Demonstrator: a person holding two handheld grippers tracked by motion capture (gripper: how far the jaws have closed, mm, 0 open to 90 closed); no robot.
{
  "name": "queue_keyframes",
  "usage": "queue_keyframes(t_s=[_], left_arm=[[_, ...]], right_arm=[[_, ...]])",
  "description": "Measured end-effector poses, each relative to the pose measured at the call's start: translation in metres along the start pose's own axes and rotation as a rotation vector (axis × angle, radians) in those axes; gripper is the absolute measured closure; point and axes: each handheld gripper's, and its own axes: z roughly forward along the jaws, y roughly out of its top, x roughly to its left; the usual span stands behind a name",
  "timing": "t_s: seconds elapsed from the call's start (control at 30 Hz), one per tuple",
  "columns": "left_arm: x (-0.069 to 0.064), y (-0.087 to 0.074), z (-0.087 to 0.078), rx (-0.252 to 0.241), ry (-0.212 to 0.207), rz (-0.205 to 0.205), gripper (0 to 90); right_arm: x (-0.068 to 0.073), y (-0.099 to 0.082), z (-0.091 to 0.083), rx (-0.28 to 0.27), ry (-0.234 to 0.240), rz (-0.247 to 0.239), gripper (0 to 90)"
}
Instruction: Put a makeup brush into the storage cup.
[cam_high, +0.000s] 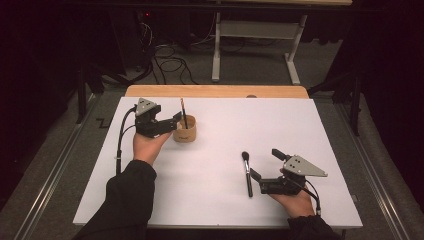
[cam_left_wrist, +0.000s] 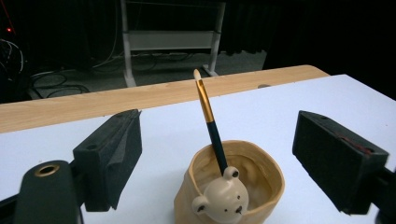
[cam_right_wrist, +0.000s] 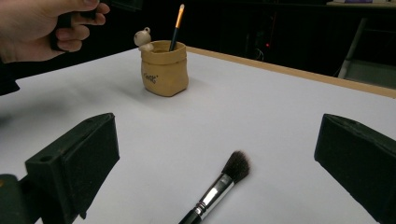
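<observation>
Left gripper (cam_high: 176, 121): sat at the far left of the white table top (cam_high: 220, 200), held in the person's left hand (cam_high: 147, 142); its jaws stood wide apart and released, gripping nothing; in the left gripper view the two black pads (cam_left_wrist: 112, 154) flanked the pot without touching it

Pot (cam_high: 184, 129): a tan, sack-shaped holder, upright on the white surface just beside the left gripper's jaws; a small cream bear figure (cam_left_wrist: 220, 198) perched on its rim on the side facing the left gripper; dark lettering showed on its wall in the right gripper view (cam_right_wrist: 164, 70)

Thin brush (cam_left_wrist: 208, 122): stood inside the pot, leaning against the rim by the bear; black lower handle, gold upper section, pale tip pointing up; free of both grippers

Right gripper (cam_high: 262, 170): rested low at the near right of the table in the person's right hand (cam_high: 295, 200), grey three-cornered plate on top; jaws spread open, clenched on nothing; its pads (cam_right_wrist: 79, 163) stood either side of the makeup brush, apart from it

Makeup brush (cam_high: 247, 172): lay flat on the white surface well apart from the pot, between the right gripper's open jaws; dark bristle head (cam_right_wrist: 237, 165) pointing away from the person, silver ferrule, black handle running toward the near edge

Table: white sheet over a wooden top, whose edge (cam_high: 215, 91) showed along the far side
</observation>
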Motion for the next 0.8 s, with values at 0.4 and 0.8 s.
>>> queue_keyframes(t_s=[0.4, 0.8], left_arm=[[-0.006, -0.009, -0.020, 0.010, -0.022, -0.013, 15.0], [-0.016, -0.022, -0.040, 0.032, -0.025, 0.002, 15.8]], right_arm=[[0.000, 0.000, 0.000, -0.001, -0.003, -0.005, 0.2], [0.001, 0.000, -0.001, 0.000, -0.006, -0.005, 0.2]])
